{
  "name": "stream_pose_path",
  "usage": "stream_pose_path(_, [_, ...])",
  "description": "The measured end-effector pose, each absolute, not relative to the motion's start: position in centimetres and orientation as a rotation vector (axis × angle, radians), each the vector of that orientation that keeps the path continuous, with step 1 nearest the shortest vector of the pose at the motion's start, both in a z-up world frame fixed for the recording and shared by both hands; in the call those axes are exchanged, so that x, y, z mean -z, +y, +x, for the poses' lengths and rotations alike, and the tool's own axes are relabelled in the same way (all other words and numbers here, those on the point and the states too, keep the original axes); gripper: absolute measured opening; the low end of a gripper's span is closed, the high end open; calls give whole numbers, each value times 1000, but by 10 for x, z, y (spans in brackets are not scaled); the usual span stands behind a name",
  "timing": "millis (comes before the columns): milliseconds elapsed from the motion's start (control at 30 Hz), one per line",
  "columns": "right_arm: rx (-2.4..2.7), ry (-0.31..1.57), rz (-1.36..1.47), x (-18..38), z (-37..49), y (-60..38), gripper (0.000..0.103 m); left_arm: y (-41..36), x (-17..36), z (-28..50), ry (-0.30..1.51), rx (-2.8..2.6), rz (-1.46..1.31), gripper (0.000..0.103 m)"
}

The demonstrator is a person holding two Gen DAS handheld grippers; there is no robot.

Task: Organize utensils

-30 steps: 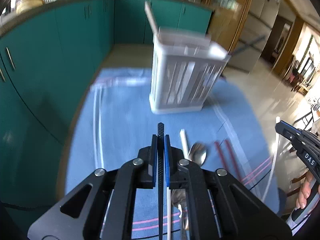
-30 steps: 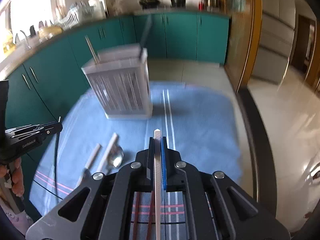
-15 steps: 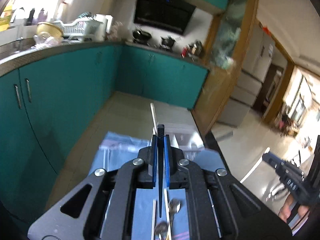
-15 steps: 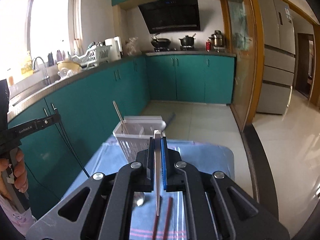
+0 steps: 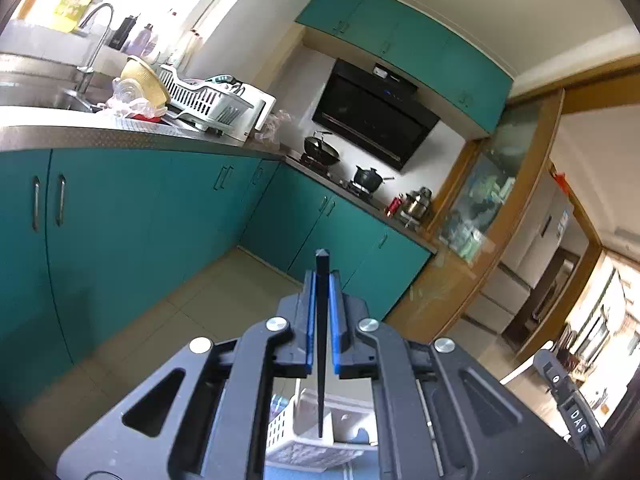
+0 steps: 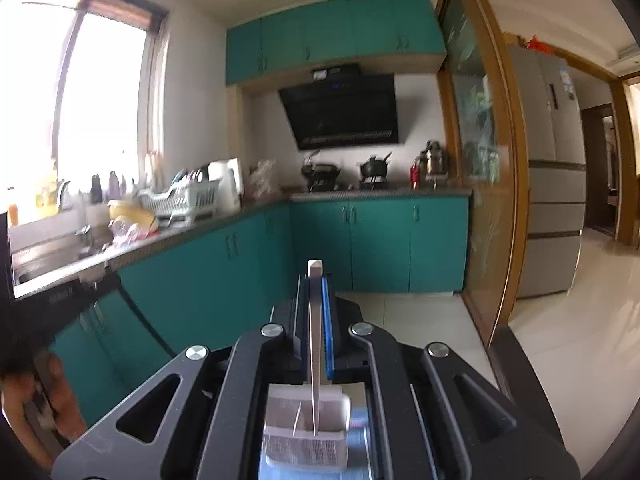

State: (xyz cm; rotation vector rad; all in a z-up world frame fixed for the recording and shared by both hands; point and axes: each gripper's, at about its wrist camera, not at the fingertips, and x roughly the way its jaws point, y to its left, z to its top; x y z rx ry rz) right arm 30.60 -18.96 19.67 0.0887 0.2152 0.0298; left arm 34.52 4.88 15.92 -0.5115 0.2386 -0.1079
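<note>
My left gripper [image 5: 321, 276] is shut on a thin black chopstick [image 5: 321, 344] that hangs down, its lower end over the white slatted utensil basket [image 5: 308, 440] seen between the gripper arms. My right gripper [image 6: 315, 278] is shut on a pale flat utensil handle [image 6: 315, 344], whose lower end hangs over the same basket [image 6: 306, 440]. A thin pale stick [image 6: 298, 416] leans inside the basket. The blue cloth [image 6: 358, 420] shows beside the basket.
Teal floor cabinets [image 5: 120, 216] run along the left and back. The counter holds a sink, a white dish rack [image 5: 208, 100] and a stove with pots [image 5: 368, 178]. A wooden door frame [image 6: 496, 200] and fridge [image 6: 556, 168] stand at the right. The other gripper shows at the edges.
Both grippers have lifted and tilted up, carrying their utensils. The basket has dropped from mid-view to below the fingers. The spoons and red chopsticks on the cloth are out of view.
</note>
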Motion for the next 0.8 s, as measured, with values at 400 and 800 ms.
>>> stream_pose_path(400, [10, 317, 133, -121, 366, -203, 7, 21, -86, 394, 382, 39, -471, 6])
stream_pose_path(800, [23, 303, 92, -117, 304, -208, 39, 18, -72, 358, 408, 97, -376, 38])
